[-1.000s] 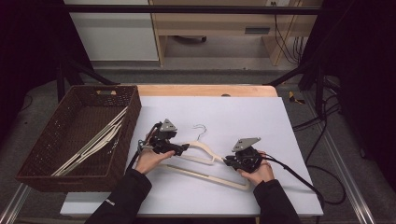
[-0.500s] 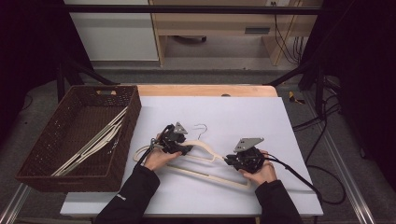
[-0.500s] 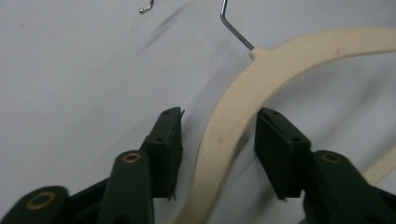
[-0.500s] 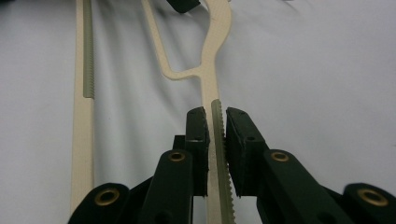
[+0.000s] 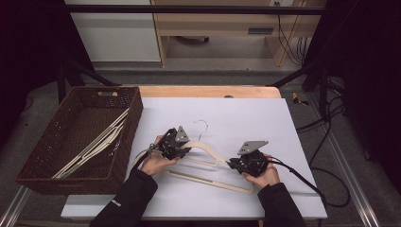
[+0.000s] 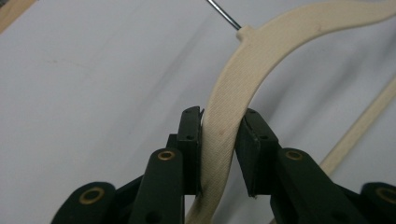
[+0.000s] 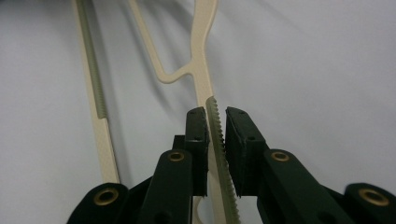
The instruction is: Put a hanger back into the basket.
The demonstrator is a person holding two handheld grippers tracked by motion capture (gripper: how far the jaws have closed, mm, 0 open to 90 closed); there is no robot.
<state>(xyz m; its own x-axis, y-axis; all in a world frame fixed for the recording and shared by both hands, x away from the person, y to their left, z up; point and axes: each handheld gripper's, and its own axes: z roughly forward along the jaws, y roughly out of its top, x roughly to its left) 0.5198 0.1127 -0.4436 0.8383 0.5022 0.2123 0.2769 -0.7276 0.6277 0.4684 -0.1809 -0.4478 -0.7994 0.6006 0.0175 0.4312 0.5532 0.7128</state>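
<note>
left gripper (image 5: 182, 152): moved along the cream hanger (image 5: 208, 153) toward its hook, away from the basket side
left gripper jaws: have just been closing; the hanger's arm is now between the pads, touching both
hanger: its left end turned a little on the table

1. one cream hanger (image 5: 208, 163) lies on the white table top (image 5: 246, 118).
2. one brown wicker basket (image 5: 56, 177) stands at the table's left side.
3. several pale hangers (image 5: 92, 144) lie inside the basket; they overlap, so an exact count cannot be told.
4. two hand-held grippers: the left gripper (image 5: 182, 150) and the right gripper (image 5: 232, 164).
5. two hands of one person, one on each gripper.
6. one wire hook (image 5: 202, 126) on the table's hanger.
</note>
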